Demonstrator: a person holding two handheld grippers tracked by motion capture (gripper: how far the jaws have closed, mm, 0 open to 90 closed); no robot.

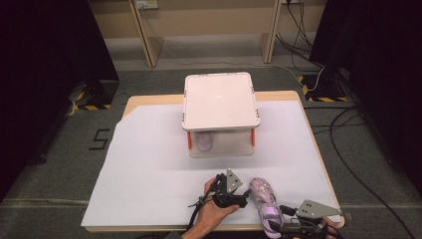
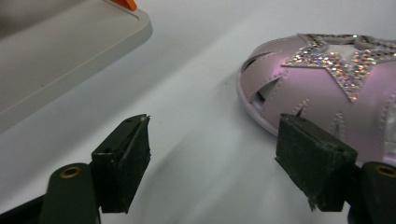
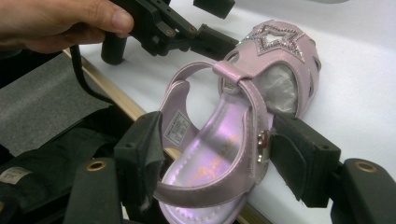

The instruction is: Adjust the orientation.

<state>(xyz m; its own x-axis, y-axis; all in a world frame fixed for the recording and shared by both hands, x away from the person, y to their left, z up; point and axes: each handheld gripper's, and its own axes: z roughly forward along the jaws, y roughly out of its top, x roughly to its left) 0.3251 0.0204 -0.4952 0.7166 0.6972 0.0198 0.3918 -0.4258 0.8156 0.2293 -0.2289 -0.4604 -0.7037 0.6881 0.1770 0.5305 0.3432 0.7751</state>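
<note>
A pink child's sandal with a glittery star on its toe lies near the table's front edge, its heel hanging over the edge. My right gripper is shut on the sandal at the heel, one pad on the strap side and one by the buckle. That gripper sits at the bottom right of the high view. My left gripper stands open just left of the toe. In its own view my left gripper has only bare sheet between its jaws, and the sandal's toe lies behind the right pad.
A white lidded box with orange latches stands at the table's middle back, and a second pale sandal shows through its front wall. White paper covers the table. Cables trail on the floor at the right.
</note>
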